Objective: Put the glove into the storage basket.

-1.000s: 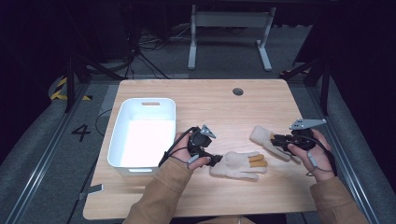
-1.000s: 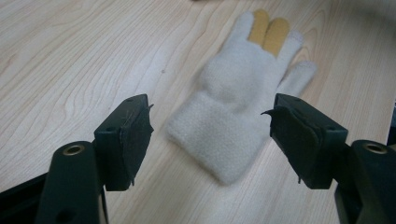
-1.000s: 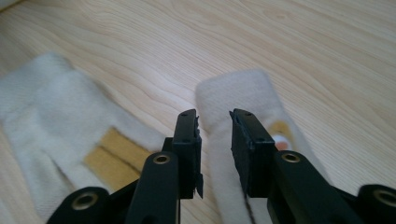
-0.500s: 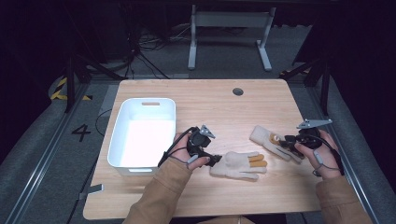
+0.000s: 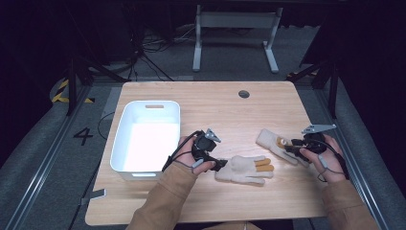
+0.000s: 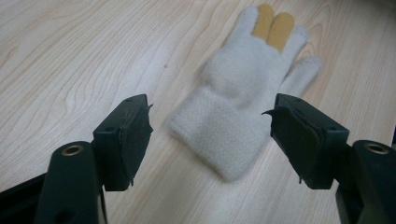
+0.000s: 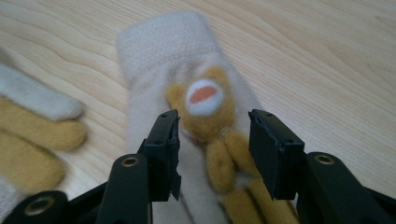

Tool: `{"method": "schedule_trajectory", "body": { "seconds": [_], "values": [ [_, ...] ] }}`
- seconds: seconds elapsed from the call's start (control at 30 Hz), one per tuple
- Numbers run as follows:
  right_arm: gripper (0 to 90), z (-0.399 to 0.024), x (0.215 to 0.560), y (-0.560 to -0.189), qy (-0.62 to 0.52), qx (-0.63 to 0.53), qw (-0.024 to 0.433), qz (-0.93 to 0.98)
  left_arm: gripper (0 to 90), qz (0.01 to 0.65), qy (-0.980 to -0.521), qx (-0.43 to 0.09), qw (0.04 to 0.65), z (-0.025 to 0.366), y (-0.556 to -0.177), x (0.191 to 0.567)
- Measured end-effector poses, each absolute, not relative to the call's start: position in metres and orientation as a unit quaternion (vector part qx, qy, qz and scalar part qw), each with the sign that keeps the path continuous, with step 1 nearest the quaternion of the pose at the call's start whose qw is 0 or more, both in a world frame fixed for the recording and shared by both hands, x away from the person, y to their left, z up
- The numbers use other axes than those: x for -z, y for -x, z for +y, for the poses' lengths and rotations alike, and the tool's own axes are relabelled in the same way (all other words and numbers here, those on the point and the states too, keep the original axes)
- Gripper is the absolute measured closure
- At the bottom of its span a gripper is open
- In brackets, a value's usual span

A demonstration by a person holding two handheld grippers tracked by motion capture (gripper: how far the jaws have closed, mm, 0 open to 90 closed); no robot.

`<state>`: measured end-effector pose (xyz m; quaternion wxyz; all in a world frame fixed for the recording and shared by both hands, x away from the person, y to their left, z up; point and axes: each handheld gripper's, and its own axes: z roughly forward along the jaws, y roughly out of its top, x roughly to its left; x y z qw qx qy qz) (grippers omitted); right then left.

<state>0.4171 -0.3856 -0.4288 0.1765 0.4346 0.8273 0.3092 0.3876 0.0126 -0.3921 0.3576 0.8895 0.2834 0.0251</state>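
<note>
Cream fleece made up both gloves on the table (image 5: 206, 100), and each gripper sat close to 1 of them. Nearest the person, the left gripper (image 5: 221, 165) lay low by the front edge, its jaws apart and nothing between them. In the left gripper view, the plain glove (image 6: 247, 105) lay flat just beyond the pads (image 6: 135, 140), cuff toward the jaws and fingers pointing away; 2 of those fingers were tan. The left hand (image 5: 189, 155) gripped the tool's body, its sleeve coming in from the bottom of the high view.

On the person's right, the right gripper (image 5: 291, 149) reached over the bear glove (image 5: 275, 143). Its jaws had just been opening and stood wide, straddling the tan bear sewn on the glove's back without pressing it. In the right gripper view the bear's face (image 7: 203, 100) sat just past the pads, its limbs running down between them, and the cuff pointed away. The plain glove's fingertips showed blurred at the left edge of that view, near but apart from the bear glove.

Farther left, a white bin (image 5: 143, 168) stood beside the left hand. Beyond the table's far edge stood a grey stand (image 5: 234, 28) on the floor.
</note>
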Motion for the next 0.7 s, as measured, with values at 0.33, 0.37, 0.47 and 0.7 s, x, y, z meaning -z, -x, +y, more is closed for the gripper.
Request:
{"method": "schedule_trajectory", "body": {
  "seconds": [0.33, 0.37, 0.47, 0.7],
  "values": [
    [54.2, -0.385, 0.44, -0.427, -0.434, -0.301, 0.166, 0.833, 29.4, 0.289, -0.889, -0.026, 0.353, 0.017, -0.386, 0.394],
    [54.4, -0.384, 0.442, -0.428, -0.433, -0.3, 0.163, 0.834, 29.4, 0.289, -0.889, -0.027, 0.354, 0.017, -0.386, 0.394],
    [58.0, -0.383, 0.445, -0.43, -0.427, -0.299, 0.161, 0.838, 29.4, 0.291, -0.889, -0.027, 0.354, 0.018, -0.385, 0.394],
    [71.9, -0.383, 0.443, -0.429, -0.41, -0.291, 0.158, 0.85, 29.4, 0.292, -0.889, -0.026, 0.352, 0.018, -0.385, 0.395]
  ]
}}
